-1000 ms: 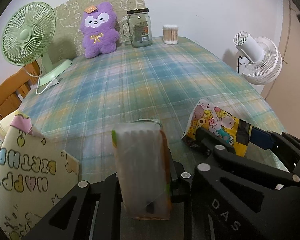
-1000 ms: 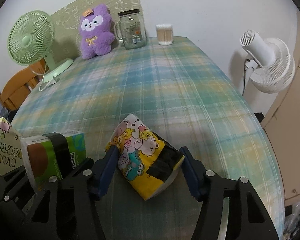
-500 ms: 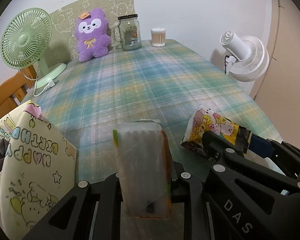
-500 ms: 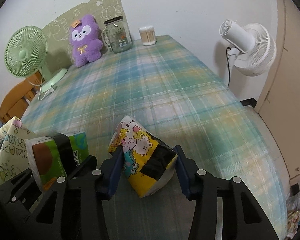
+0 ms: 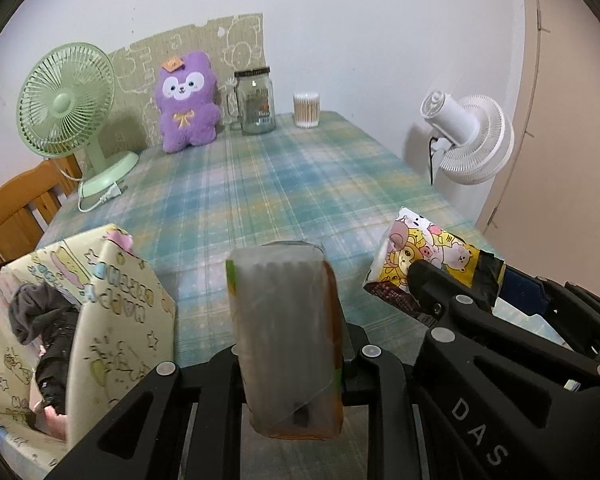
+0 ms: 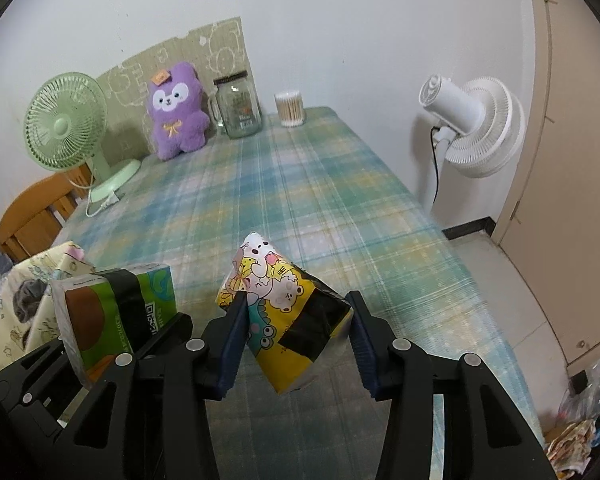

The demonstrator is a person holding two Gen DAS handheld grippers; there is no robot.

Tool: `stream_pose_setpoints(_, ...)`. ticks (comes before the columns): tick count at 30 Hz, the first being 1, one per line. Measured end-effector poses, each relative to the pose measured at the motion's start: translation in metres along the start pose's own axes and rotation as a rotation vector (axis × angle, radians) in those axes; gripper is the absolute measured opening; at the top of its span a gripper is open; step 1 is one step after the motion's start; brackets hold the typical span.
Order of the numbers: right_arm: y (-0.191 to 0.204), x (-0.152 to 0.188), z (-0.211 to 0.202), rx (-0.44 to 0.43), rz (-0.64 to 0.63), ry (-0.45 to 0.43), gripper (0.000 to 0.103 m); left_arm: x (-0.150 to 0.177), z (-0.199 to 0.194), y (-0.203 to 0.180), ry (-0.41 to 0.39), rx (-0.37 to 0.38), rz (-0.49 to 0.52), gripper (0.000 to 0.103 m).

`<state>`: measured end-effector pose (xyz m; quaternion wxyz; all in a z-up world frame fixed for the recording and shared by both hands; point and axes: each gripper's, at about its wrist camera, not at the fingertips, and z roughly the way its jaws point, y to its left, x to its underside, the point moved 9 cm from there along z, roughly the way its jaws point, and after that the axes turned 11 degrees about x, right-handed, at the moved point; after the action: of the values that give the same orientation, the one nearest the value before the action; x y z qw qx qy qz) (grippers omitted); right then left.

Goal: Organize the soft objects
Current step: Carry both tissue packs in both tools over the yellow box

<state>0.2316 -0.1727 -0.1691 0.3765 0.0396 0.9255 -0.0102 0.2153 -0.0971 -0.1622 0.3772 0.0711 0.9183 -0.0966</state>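
The left tool [image 5: 288, 356] is clenched on a green tissue pack [image 5: 286, 336], held above the near edge of the checked worktop [image 5: 284, 184]; the right tool [image 6: 296, 340] grips a yellow cartoon tissue pack [image 6: 288, 312] just beside it; a patterned gift bag [image 5: 112, 312] stands open at the left, dark cloth [image 5: 36, 312] inside.

The green tissue pack [image 6: 116, 320] and the cartoon-printed pack [image 6: 288, 320] wear thin glossy plastic film. The plaid tablecloth [image 5: 292, 184] looks like matt woven cloth. The purple toy [image 5: 186, 102] is fuzzy plush, the jar [image 5: 255, 100] clear glass, the chair [image 5: 16, 212] varnished wood; the birthday bag [image 5: 116, 320] seems matt paper.
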Motion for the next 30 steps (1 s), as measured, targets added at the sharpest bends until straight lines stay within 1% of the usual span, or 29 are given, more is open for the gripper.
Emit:
stream_pose_setpoints(17, 0.000, -0.020, -0.072, 0.007, 0.005, -0.115, 0.051, -0.022, -0.062, -0.010, -0.110, 0.007, 0.029, 0.019)
stream_pose_setpoints(22, 0.002, -0.024, -0.089, 0.004, 0.007, -0.143, 0.051, -0.027, -0.080, -0.010, -0.141, 0.006, 0.038, 0.019)
stream_pose_setpoints(30, 0.006, -0.032, -0.110, 0.002, 0.009, -0.181, 0.051, -0.037, -0.098, -0.007, -0.182, 0.009, 0.048, 0.019)
